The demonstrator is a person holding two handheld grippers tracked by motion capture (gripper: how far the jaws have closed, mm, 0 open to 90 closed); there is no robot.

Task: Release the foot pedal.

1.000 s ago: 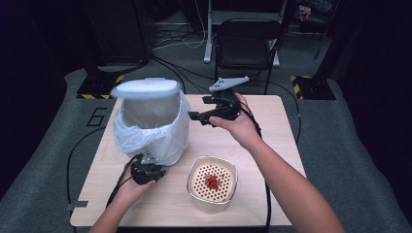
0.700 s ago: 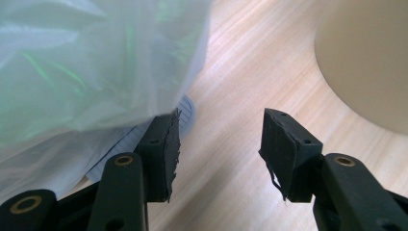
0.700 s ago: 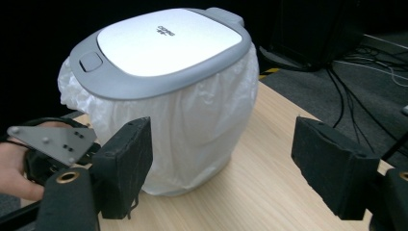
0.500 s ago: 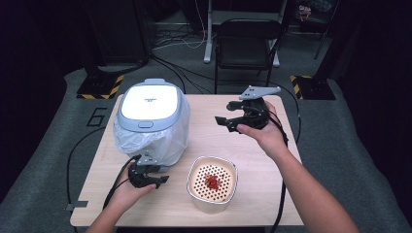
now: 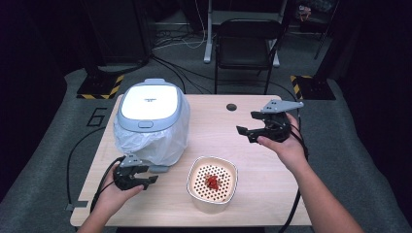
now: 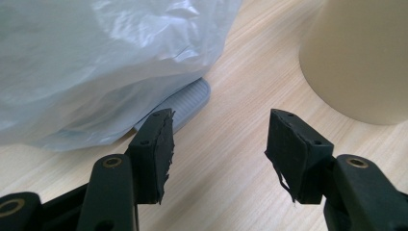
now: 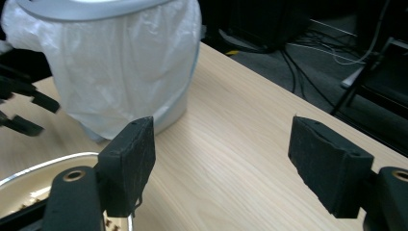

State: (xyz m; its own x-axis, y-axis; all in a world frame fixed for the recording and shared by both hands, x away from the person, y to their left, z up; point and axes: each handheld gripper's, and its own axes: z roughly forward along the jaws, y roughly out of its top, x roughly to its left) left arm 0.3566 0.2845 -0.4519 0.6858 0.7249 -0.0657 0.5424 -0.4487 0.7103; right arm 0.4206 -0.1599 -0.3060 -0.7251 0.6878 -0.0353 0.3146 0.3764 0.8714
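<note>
A grey pedal bin (image 5: 150, 104) lined with a white plastic bag (image 5: 150, 141) stands at the table's left, its lid down. Its grey pedal (image 5: 158, 169) sticks out at the front. My left gripper (image 5: 148, 180) hovers just before the pedal (image 6: 190, 98). Its jaws have just been opening, and the left gripper (image 6: 219, 144) now stands open with nothing between them. My right gripper (image 5: 245, 134) is held above the table's right side, open and empty, pointing toward the bin (image 7: 125, 67). Between the right gripper's (image 7: 221, 163) jaws there is only bare wood.
A cream bowl (image 5: 197, 167) with a perforated insert and red bits (image 5: 212, 182) sits at the front middle, right of the pedal. The table has a small dark hole (image 5: 231, 107) at the back. A black chair (image 5: 248, 43) stands behind the table.
The bin's lid has dropped from raised to down. My left gripper has lifted off the pedal and opened. My right gripper has drawn away from the bin toward the right.
</note>
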